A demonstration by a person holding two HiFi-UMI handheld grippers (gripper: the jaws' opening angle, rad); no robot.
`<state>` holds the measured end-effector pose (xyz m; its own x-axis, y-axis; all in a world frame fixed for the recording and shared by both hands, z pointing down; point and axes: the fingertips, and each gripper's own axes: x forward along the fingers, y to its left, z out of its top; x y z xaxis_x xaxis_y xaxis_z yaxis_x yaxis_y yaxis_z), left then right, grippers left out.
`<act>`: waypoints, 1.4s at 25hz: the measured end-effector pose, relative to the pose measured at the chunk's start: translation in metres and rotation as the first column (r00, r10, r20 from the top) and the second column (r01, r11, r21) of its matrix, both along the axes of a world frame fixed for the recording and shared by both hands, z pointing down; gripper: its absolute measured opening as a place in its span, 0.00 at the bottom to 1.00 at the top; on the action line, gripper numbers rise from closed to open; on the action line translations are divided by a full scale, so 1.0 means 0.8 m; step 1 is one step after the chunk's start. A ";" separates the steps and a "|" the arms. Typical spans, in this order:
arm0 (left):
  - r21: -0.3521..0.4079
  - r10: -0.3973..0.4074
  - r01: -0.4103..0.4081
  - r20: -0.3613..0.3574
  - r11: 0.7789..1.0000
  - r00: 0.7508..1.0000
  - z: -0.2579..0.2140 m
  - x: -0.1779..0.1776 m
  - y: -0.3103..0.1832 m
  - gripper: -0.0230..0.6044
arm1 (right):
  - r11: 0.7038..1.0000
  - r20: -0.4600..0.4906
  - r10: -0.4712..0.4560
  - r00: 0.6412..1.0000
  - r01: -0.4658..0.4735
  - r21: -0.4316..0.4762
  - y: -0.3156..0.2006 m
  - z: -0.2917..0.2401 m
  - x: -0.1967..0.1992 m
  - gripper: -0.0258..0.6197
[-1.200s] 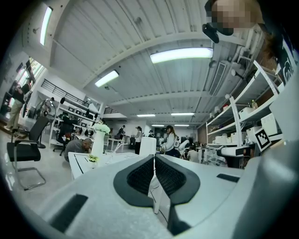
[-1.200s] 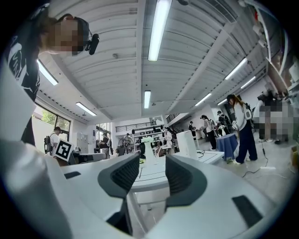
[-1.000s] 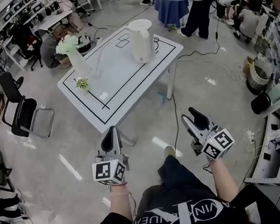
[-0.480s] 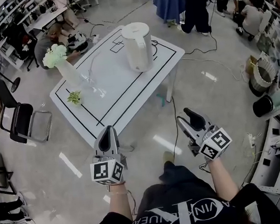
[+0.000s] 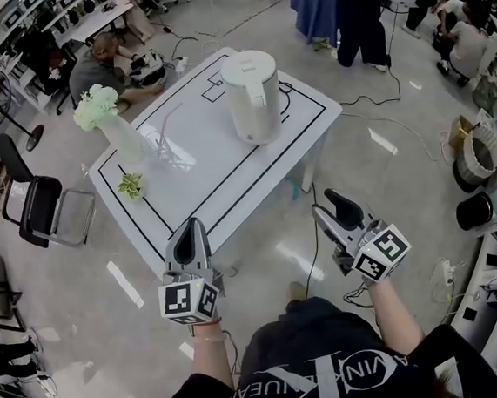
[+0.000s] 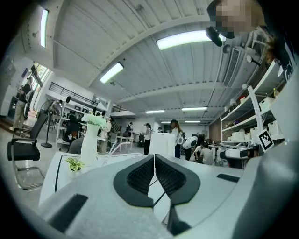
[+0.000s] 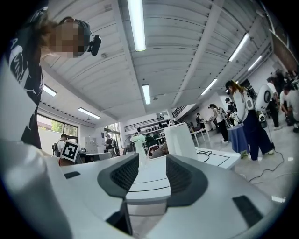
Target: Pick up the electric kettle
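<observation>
A white electric kettle [image 5: 252,95] stands upright on the far right part of a white table [image 5: 221,183] marked with black lines. It shows small in the left gripper view as the kettle [image 6: 161,144] and in the right gripper view as the kettle [image 7: 181,140], beyond the jaws. My left gripper [image 5: 191,239] is held before the table's near edge, its jaws shut with nothing between them. My right gripper [image 5: 335,205] hangs over the floor to the right of the table, jaws open and empty. Both are well short of the kettle.
On the table's left stand a white vase of flowers [image 5: 110,120], a small potted plant [image 5: 131,185] and a clear glass [image 5: 170,147]. A cable [image 5: 317,187] trails off the table onto the floor. A black chair [image 5: 35,205] stands at left. People stand beyond the table.
The table and kettle have come closer and lower in the head view as I step toward them. Both grippers keep their pose, left shut, right open.
</observation>
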<state>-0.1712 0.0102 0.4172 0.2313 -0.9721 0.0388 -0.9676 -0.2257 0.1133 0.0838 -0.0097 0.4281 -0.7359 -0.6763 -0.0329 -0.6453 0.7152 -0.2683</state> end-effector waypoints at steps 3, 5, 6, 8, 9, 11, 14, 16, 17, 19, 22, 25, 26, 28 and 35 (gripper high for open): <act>0.011 -0.006 0.006 -0.003 1.000 1.000 -0.001 0.009 -0.017 0.06 | 1.000 0.006 -0.024 1.000 0.024 0.005 -0.020 0.000 0.001 0.29; 0.013 -0.001 0.001 0.001 1.000 1.000 -0.003 0.015 -0.026 0.06 | 0.999 0.008 -0.043 0.999 0.043 0.010 -0.030 -0.002 -0.002 0.29; 0.011 0.001 -0.001 0.004 1.000 1.000 -0.003 0.018 -0.030 0.06 | 0.999 0.008 -0.053 0.999 0.053 0.011 -0.032 -0.003 -0.004 0.29; 0.012 0.002 -0.002 0.008 1.000 1.000 -0.007 0.020 -0.035 0.06 | 0.997 0.004 -0.074 0.997 0.074 0.018 -0.034 -0.006 -0.008 0.29; 0.015 0.002 -0.003 0.009 1.000 1.000 -0.010 0.022 -0.038 0.06 | 0.996 0.002 -0.082 0.997 0.082 0.021 -0.036 -0.008 -0.008 0.29; 0.021 0.008 -0.008 0.013 1.000 1.000 -0.015 0.027 -0.043 0.06 | 0.996 0.004 -0.091 0.996 0.091 0.023 -0.042 -0.010 -0.008 0.29; 0.003 0.031 -0.031 0.025 1.000 0.999 -0.008 0.037 -0.048 0.06 | 0.995 0.013 -0.101 0.995 0.101 0.011 -0.052 -0.007 -0.011 0.29; -0.019 0.038 -0.038 0.033 0.999 0.999 0.001 0.038 -0.051 0.06 | 0.993 0.014 -0.114 0.993 0.114 0.000 -0.058 -0.002 -0.016 0.29; -0.027 0.038 -0.037 0.035 0.999 0.999 0.004 0.036 -0.054 0.06 | 0.993 0.015 -0.121 0.993 0.121 -0.005 -0.061 0.000 -0.020 0.29; -0.035 0.040 -0.039 0.035 0.999 0.999 0.006 0.034 -0.062 0.06 | 0.992 0.017 -0.129 0.992 0.129 -0.009 -0.070 0.002 -0.024 0.29; -0.032 0.049 -0.048 0.038 0.998 0.998 0.004 0.035 -0.077 0.06 | 0.991 0.019 -0.133 0.991 0.133 -0.007 -0.088 0.000 -0.029 0.29; -0.019 0.057 -0.057 0.032 0.998 0.998 0.001 0.033 -0.100 0.06 | 0.990 0.014 -0.142 0.990 0.142 0.005 -0.109 -0.006 -0.038 0.29; -0.014 0.062 -0.061 0.027 0.998 0.998 0.001 0.034 -0.108 0.06 | 0.990 0.010 -0.144 0.990 0.144 0.007 -0.116 -0.007 -0.042 0.29; -0.009 0.072 -0.072 0.020 0.997 0.997 -0.001 0.035 -0.126 0.06 | 0.988 0.005 -0.151 0.989 0.151 0.011 -0.130 -0.011 -0.050 0.29; 0.000 0.093 -0.093 0.014 0.996 0.996 -0.005 0.029 -0.180 0.06 | 0.985 -0.006 -0.171 0.985 0.171 0.027 -0.183 -0.021 -0.074 0.29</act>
<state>-0.1482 -0.1341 0.4130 0.3199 -0.9465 0.0420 -0.9440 -0.3146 0.0997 0.0246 -0.1560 0.4115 -0.8410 -0.5391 -0.0465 -0.5136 0.8223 -0.2450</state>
